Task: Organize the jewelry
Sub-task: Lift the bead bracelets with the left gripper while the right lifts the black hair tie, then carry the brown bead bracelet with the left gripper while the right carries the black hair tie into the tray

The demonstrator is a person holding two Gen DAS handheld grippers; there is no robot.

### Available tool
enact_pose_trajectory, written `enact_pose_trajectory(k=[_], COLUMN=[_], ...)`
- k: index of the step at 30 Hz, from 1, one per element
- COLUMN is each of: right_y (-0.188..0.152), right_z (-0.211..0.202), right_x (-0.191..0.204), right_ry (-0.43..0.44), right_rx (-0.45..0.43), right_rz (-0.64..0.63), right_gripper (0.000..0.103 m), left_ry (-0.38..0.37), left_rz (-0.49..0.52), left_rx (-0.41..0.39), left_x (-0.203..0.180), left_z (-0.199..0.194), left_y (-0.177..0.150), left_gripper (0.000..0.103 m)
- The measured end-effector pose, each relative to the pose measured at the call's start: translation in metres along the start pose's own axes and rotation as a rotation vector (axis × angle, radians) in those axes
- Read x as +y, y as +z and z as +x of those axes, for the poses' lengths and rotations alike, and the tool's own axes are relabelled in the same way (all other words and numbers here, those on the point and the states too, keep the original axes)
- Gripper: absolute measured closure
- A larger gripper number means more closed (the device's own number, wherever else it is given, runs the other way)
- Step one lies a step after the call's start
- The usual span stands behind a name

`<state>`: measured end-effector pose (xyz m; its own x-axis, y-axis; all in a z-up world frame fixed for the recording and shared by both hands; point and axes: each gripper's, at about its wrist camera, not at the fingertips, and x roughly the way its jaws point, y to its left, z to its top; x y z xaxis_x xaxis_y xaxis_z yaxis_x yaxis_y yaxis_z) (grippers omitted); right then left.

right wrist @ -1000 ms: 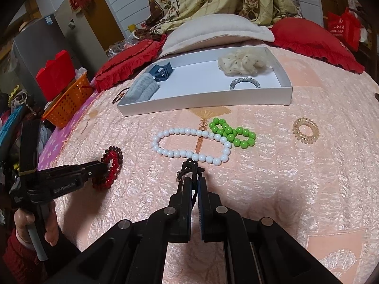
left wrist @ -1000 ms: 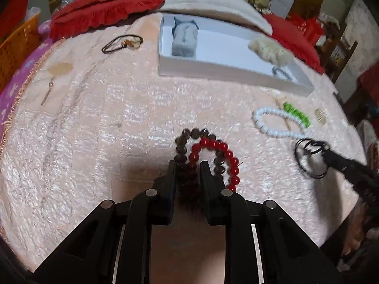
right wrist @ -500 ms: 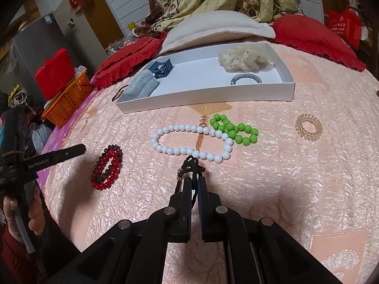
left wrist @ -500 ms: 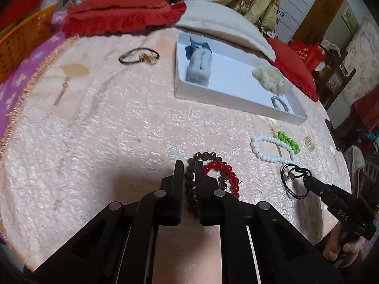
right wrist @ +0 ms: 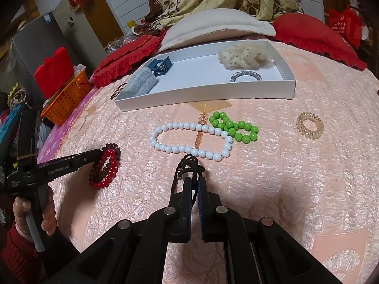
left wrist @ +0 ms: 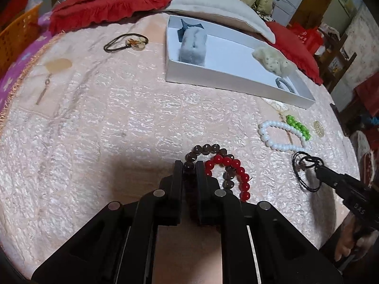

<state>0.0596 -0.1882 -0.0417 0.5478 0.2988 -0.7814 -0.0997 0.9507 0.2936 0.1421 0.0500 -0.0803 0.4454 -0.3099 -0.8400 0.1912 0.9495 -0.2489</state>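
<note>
— What has moved?
— The left gripper (left wrist: 189,165) has closed onto the brown bead bracelet (left wrist: 203,150), red bracelet (left wrist: 236,172) alongside.
— And the right gripper (right wrist: 194,179)?
— Pinching a black cord (right wrist: 189,163) near white beads (right wrist: 189,139); white tray (right wrist: 213,92) beyond.

Pink quilted bed (right wrist: 272,177): white tray (right wrist: 213,91), bead strands, perhaps a hair-tie (right wrist: 309,125).

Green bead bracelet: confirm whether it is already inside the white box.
No, the green bead bracelet lies on the pink bedspread, in front of the white box.
</note>
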Motion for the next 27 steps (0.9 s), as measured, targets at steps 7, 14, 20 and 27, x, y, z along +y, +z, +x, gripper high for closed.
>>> enact_pose_trajectory(k=[7, 14, 20, 27], right_y=[-0.001, -0.001, 0.005, 0.009], right_z=[0.009, 0.01, -0.003, -0.013], right_x=[-0.003, -0.005, -0.01, -0.014], right_ry=[-0.005, -0.01, -0.008, 0.0], right_rx=[0.023, 0.023, -0.017, -0.042], right_rz=[0.01, 0.016, 0.026, 0.035], right_gripper=[0.099, 0.099, 0.099, 0.099], left_ry=[0.117, 0.099, 0.069, 0.037], left_rz=[0.13, 0.122, 0.108, 0.139], left_rx=[-0.02, -0.042, -0.173, -0.265], left_x=[-0.024, -0.032, -0.039, -0.058], left_z=[0.007, -0.007, -0.074, -0.123], left_y=[0.001, 0.001, 0.015, 0.034], left_gripper=[0.093, 0.096, 0.096, 0.096])
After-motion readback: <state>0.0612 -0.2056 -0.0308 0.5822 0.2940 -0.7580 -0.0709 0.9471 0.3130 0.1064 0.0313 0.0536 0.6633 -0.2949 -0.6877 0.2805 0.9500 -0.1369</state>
